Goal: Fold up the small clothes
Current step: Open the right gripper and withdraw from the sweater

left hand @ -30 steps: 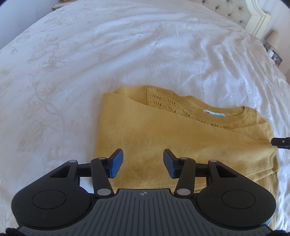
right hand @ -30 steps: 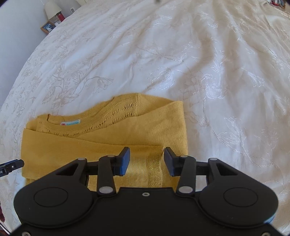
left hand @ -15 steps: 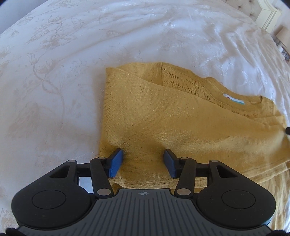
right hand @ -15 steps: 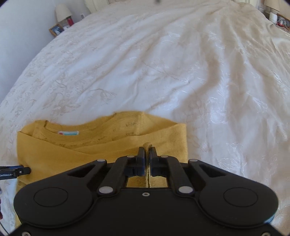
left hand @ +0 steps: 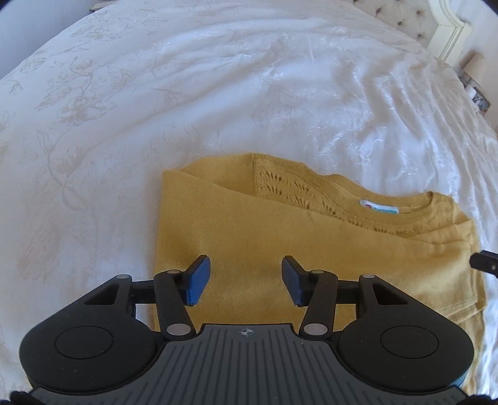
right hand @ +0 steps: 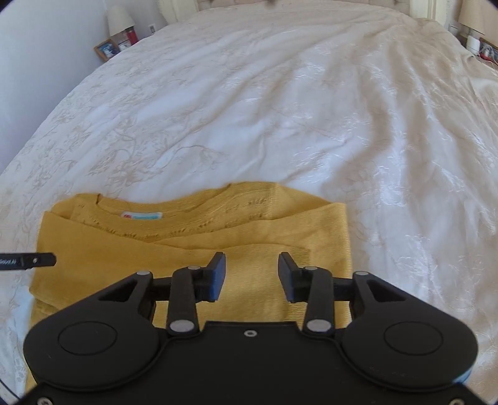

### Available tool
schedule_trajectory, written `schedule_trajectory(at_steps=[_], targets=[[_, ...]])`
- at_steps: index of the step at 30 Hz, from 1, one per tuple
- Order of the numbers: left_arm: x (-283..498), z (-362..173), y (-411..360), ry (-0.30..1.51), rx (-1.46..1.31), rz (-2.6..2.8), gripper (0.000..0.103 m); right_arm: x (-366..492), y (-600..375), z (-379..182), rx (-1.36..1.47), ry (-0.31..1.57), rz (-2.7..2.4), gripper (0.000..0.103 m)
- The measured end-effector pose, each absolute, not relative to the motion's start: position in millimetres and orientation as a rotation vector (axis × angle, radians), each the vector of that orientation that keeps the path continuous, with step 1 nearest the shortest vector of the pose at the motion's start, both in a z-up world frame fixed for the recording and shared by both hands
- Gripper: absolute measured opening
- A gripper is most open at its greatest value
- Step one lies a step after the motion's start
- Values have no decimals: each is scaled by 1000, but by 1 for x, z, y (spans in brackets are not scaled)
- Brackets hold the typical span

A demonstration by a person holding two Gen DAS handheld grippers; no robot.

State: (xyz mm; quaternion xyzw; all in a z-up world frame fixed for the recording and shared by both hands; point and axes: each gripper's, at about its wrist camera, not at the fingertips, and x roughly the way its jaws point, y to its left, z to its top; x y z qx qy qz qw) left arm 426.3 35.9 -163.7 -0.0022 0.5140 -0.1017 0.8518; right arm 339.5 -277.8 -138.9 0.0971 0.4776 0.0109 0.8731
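Observation:
A mustard-yellow knitted sweater (left hand: pixel 280 236) lies folded into a flat rectangle on the white bedspread (left hand: pixel 186 109), neck label (left hand: pixel 378 208) facing up. My left gripper (left hand: pixel 246 274) hovers open over its left part, nothing between the fingers. In the right wrist view the same sweater (right hand: pixel 186 249) lies below my right gripper (right hand: pixel 251 271), whose jaws are opening, with only flat fabric beneath and nothing pinched. The tip of the right gripper (left hand: pixel 485 264) shows at the sweater's right edge, and the left gripper's tip (right hand: pixel 31 260) at its left edge.
The embroidered white bedspread (right hand: pixel 280 109) spreads wide beyond the sweater. A tufted headboard (left hand: pixel 404 18) and a lamp (left hand: pixel 473 65) stand at the far right. A nightstand with a lamp (right hand: pixel 119 18) and a photo frame (right hand: pixel 105 50) is far left.
The right gripper was shut on a pinch of sweater fabric half a second ago and now stands open, drawn back a little. The left gripper dipped close to the sweater, then pulled back.

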Motion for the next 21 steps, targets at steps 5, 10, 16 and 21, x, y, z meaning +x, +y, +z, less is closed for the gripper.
schedule_trajectory(at_steps=[5, 10, 16, 21], targets=[[453, -182, 55, 1121, -27, -102, 49, 349, -240, -146, 135, 1017, 116, 56], [459, -183, 61, 1131, -53, -98, 50, 360, -225, -162, 75, 1072, 125, 60], [456, -185, 60, 1124, -56, -104, 50, 372, -247, -181, 82, 1125, 19, 60], [448, -164, 54, 1095, -55, -105, 50, 364, -258, -165, 102, 1093, -20, 64]])
